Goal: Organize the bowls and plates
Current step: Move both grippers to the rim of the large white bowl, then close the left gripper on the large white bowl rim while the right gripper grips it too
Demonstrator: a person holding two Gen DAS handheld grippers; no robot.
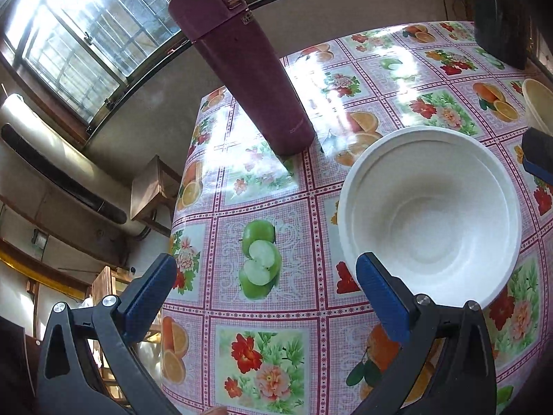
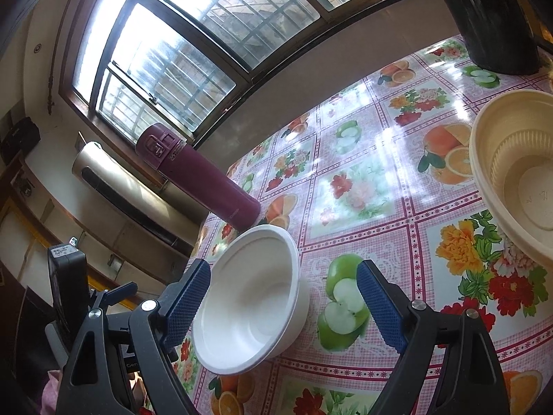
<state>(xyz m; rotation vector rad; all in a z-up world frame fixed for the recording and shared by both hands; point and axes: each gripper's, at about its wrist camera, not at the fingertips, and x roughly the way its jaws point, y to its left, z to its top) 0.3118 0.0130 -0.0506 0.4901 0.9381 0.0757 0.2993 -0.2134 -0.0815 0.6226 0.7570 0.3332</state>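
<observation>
Grippers in the foreground: the left gripper (image 1: 269, 297) hangs above the table (image 1: 276, 214) with its blue-padded fingers (image 1: 383, 301) spread wide and nothing between them; its right finger overlaps the near rim of the white bowl (image 1: 432, 214) in the picture, though contact cannot be told. The right gripper (image 2: 283, 304) likewise stands wide apart, gripping nothing; the white bowl (image 2: 252, 297) appears in the gap, close to the left finger, upright on the fruit-and-flower tablecloth (image 2: 363, 207) near the table's left edge. Beyond the bowl, a maroon flask (image 1: 242, 65) stands upright on the cloth, just behind and left of it. To the right, well apart from the white bowl, a beige bowl (image 2: 518, 173) holds a smaller ribbed one nested inside. Farthest back, a dark object (image 2: 490, 17) rests at the table's far corner below the barred window (image 2: 193, 41).
</observation>
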